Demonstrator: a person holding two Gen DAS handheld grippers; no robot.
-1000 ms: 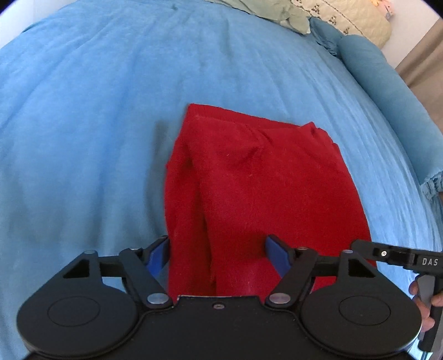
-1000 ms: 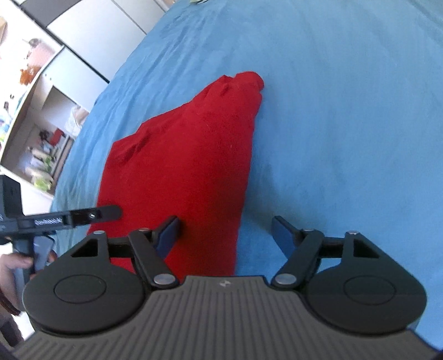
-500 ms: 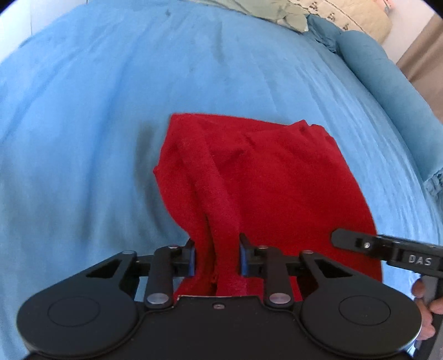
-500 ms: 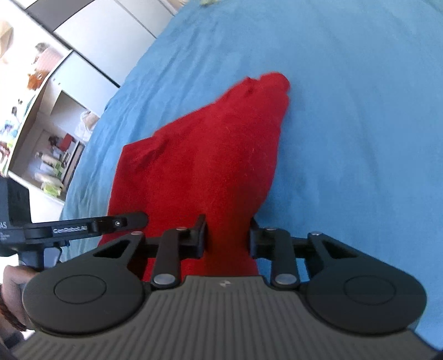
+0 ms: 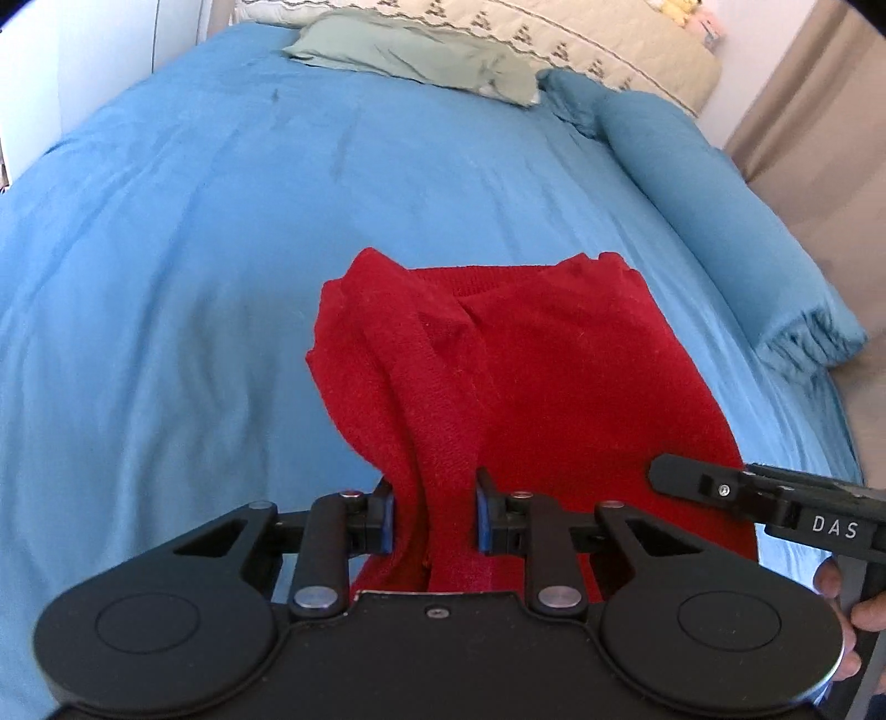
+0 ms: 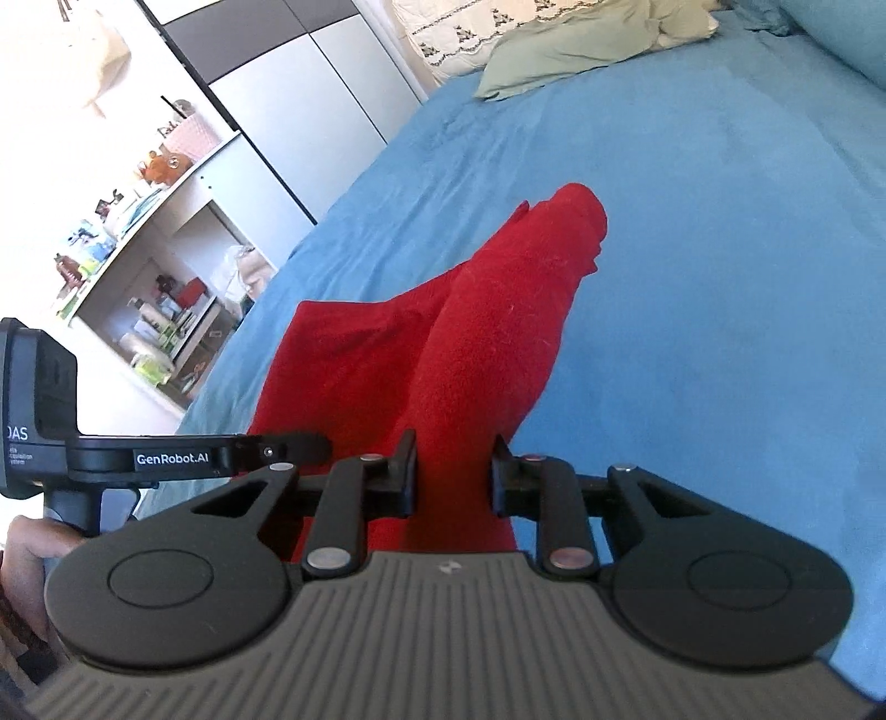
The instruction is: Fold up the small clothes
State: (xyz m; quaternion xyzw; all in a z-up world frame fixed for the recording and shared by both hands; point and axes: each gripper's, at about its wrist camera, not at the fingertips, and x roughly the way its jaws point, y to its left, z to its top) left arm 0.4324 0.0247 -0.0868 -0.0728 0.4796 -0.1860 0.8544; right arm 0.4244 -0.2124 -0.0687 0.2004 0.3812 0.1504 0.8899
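A small red garment point(image 5: 526, 365) lies on the blue bedspread point(image 5: 221, 232), its near edge lifted. My left gripper point(image 5: 434, 523) is shut on the garment's near left edge, with cloth bunched between the fingers. My right gripper point(image 6: 454, 479) is shut on the near right edge of the same garment point(image 6: 470, 332), which rises in a ridge from the bed toward the fingers. The far end of the garment still rests on the bedspread point(image 6: 720, 277). Each gripper shows at the edge of the other's view.
A green pillow point(image 5: 410, 55) and a cream patterned quilt point(image 5: 554, 39) lie at the head of the bed. A rolled blue blanket point(image 5: 720, 221) runs along the right side. White wardrobes and shelves with small items point(image 6: 138, 266) stand to the left of the bed.
Both grippers closed on the garment's near edge and lifted it. The cloth now bunches and rises off the bed, and both views have tilted up toward the head of the bed.
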